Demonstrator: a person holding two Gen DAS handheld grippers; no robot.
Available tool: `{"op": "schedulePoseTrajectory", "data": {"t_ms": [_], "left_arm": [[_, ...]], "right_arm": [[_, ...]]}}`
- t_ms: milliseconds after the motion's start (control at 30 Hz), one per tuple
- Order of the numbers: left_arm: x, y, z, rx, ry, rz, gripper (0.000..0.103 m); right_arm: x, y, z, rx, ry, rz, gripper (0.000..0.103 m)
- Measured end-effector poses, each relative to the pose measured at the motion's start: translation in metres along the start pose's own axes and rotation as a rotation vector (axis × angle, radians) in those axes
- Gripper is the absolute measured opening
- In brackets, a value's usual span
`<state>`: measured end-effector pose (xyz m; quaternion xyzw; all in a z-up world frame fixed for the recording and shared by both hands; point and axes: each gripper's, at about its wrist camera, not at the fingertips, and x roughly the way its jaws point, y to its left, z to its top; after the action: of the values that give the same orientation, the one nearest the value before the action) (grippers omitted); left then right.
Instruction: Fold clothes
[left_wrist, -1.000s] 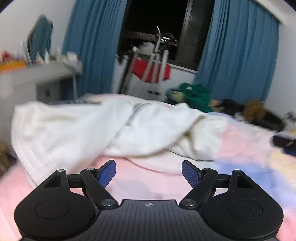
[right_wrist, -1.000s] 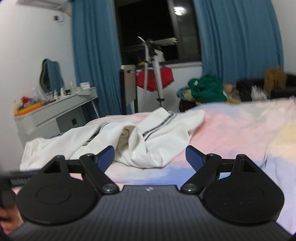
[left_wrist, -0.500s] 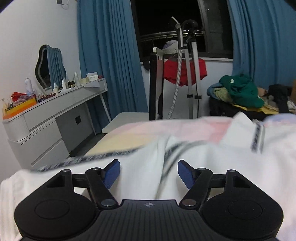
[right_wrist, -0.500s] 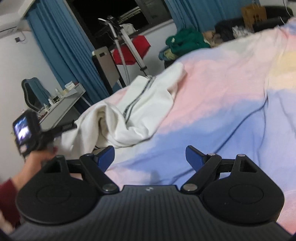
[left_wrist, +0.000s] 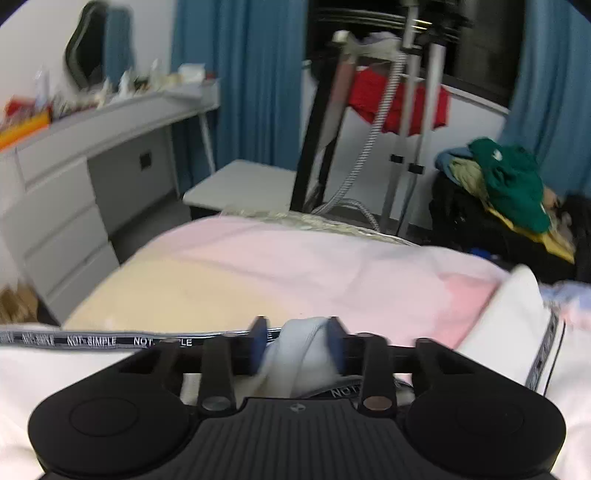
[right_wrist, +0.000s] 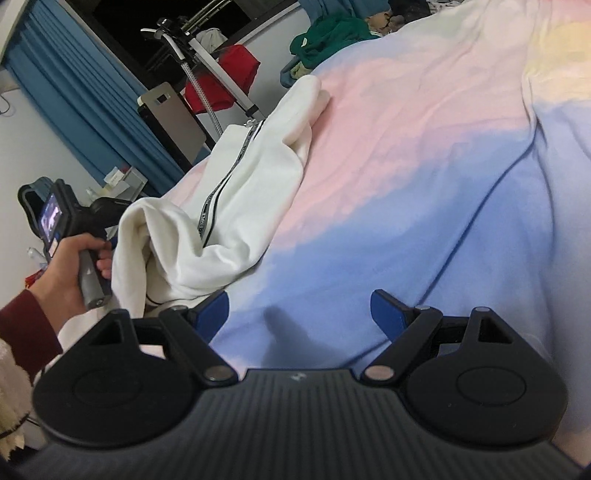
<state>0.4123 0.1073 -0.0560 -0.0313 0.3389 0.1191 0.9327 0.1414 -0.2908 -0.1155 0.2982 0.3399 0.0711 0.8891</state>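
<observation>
Since the earlier frame, the left gripper (left_wrist: 296, 341) has closed from wide open onto a fold of the white garment (left_wrist: 509, 325).

Left wrist view: blue pads (left_wrist: 257, 341) pinch the bunched cloth between them. Black lettered trim (left_wrist: 92, 340) runs left of the pads. Pink-and-yellow bedding (left_wrist: 258, 280) lies beyond.

Right wrist view: right gripper (right_wrist: 298, 308) is wide open and empty, just above blue bedding (right_wrist: 443, 229). The garment (right_wrist: 236, 192) lies to its left on the bed. A hand (right_wrist: 70, 273) holds the left gripper (right_wrist: 70, 221) at the garment's near end.
</observation>
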Motion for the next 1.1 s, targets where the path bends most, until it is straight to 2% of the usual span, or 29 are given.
{"op": "schedulePoseTrajectory", "data": {"t_ms": [67, 133, 267, 367, 500, 633, 700, 767, 833, 900, 1000, 1100], "left_arm": [[-0.017, -0.009, -0.007, 0.08, -0.026, 0.003, 0.01], [-0.046, -0.015, -0.015, 0.151, -0.09, 0.0, 0.008], [-0.119, -0.018, -0.034, 0.181, -0.212, -0.063, 0.007], [-0.188, -0.019, -0.064, 0.244, -0.327, -0.102, 0.007], [-0.266, -0.007, -0.124, 0.236, -0.382, -0.197, 0.007], [-0.309, -0.005, -0.205, 0.279, -0.373, -0.279, 0.007], [-0.312, -0.003, -0.24, 0.256, -0.319, -0.318, 0.007], [-0.307, -0.002, -0.263, 0.227, -0.235, -0.346, 0.006], [-0.3, -0.003, -0.275, 0.212, -0.182, -0.354, 0.006], [-0.297, -0.005, -0.28, 0.219, -0.171, -0.353, 0.006], [-0.292, 0.002, -0.275, 0.172, -0.164, -0.379, 0.007], [-0.282, 0.011, -0.271, 0.1, -0.152, -0.412, 0.007]], "right_arm": [[0.001, 0.001, 0.0, -0.006, 0.0, 0.0, 0.086], [0.001, 0.002, -0.001, -0.015, -0.003, -0.002, 0.085], [-0.005, 0.01, -0.002, -0.07, -0.029, -0.022, 0.085], [-0.011, 0.02, -0.005, -0.125, -0.053, -0.032, 0.085], [-0.019, 0.032, -0.009, -0.197, -0.086, -0.046, 0.085], [-0.033, 0.036, -0.013, -0.201, -0.087, -0.023, 0.085], [-0.042, 0.036, -0.016, -0.191, -0.086, -0.01, 0.085], [-0.051, 0.037, -0.019, -0.182, -0.084, 0.003, 0.085], [-0.06, 0.037, -0.022, -0.168, -0.084, 0.022, 0.085], [-0.068, 0.041, -0.023, -0.162, -0.096, 0.051, 0.085], [-0.074, 0.051, -0.023, -0.188, -0.122, 0.071, 0.085], [-0.065, 0.072, -0.008, -0.238, -0.109, 0.081, 0.085]]}}
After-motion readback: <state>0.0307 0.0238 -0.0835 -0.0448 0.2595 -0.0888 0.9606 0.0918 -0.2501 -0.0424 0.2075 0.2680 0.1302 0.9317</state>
